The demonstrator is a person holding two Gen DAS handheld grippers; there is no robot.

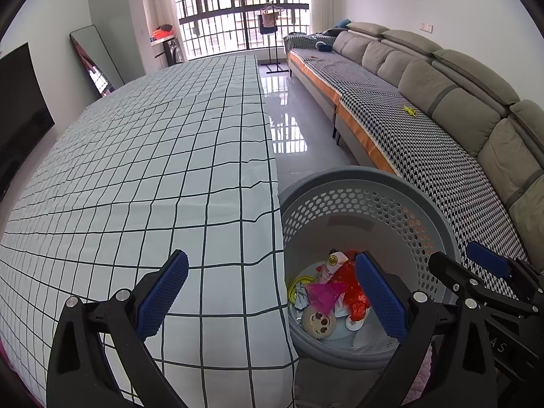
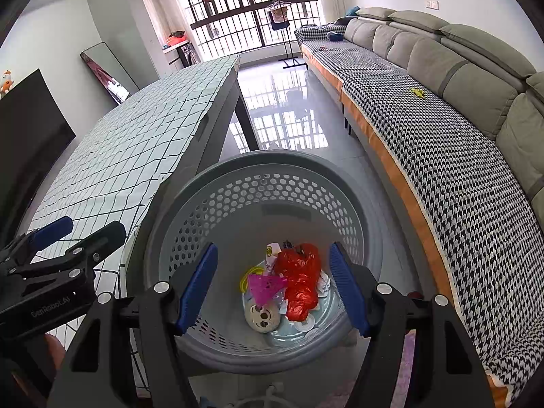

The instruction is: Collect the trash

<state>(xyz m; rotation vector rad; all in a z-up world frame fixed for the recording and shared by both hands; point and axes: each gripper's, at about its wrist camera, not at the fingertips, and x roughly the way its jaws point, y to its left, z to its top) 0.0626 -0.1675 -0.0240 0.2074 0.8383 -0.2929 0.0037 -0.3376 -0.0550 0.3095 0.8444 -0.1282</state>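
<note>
Living rm: table (image 1: 153,156) w/ checked cloth, sofa (image 1: 425,108) along wall, basket (image 2: 265,170) on floor between. Table top shows no trash. Trash (image 2: 299,282) lies in basket: red bag, pink piece, wrappers. 1 yellow item (image 1: 409,110) on sofa may be left; task looks near done. Left gripper (image 1: 272,299) jaws apart, nothing held. Right gripper (image 2: 273,285) over basket, jaws wide, nothing held.

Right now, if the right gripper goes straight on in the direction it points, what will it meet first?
Probably the trash in the grey basket. The open right gripper points down into it, with nothing between its fingers. The red plastic bag and the pink wrapper lie in that line; depth is unclear.
</note>
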